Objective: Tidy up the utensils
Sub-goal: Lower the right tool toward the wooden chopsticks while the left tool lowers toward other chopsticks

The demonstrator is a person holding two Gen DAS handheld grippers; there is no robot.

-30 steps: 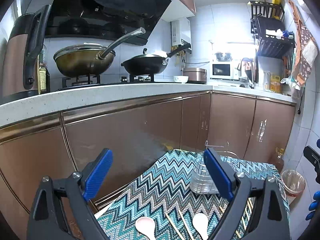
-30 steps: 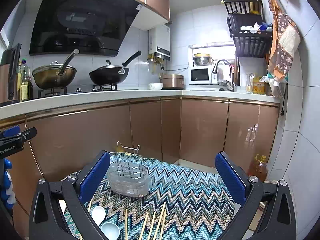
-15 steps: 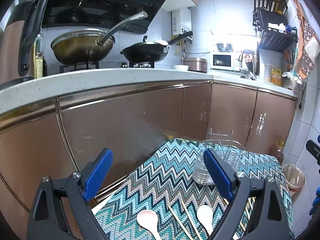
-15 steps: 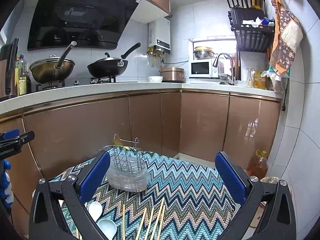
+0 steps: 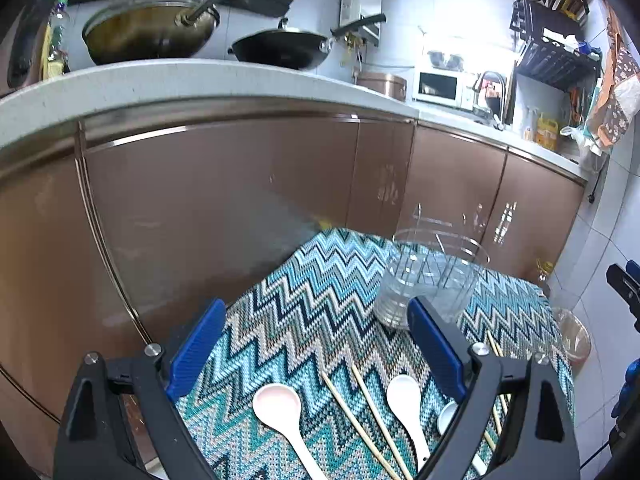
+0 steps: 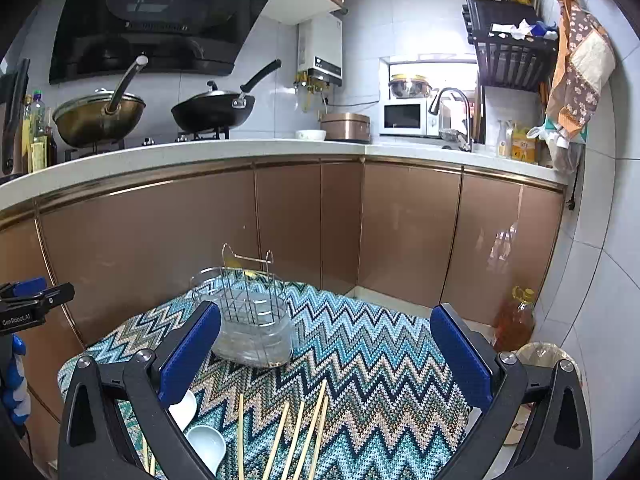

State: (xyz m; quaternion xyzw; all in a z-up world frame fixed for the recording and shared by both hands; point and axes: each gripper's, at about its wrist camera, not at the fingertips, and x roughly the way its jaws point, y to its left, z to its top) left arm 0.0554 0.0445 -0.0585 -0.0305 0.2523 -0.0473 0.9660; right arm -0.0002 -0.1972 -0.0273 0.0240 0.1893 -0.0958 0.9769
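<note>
left gripper spread, empty | right gripper spread, empty | spoons, chopsticks on zigzag cloth | utensil holder upright

Table is covered w/ a zigzag cloth in teal/blue/beige. On it are set: clear wire-frame holder at the far side; white spoons & wooden chopsticks laid flat at the near edge.

The clear plastic utensil holder with wire rack stands on the zigzag-patterned knitted tablecloth at frame centre. The wooden chopsticks lie below it. The white ceramic spoons lie at lower left.
</note>
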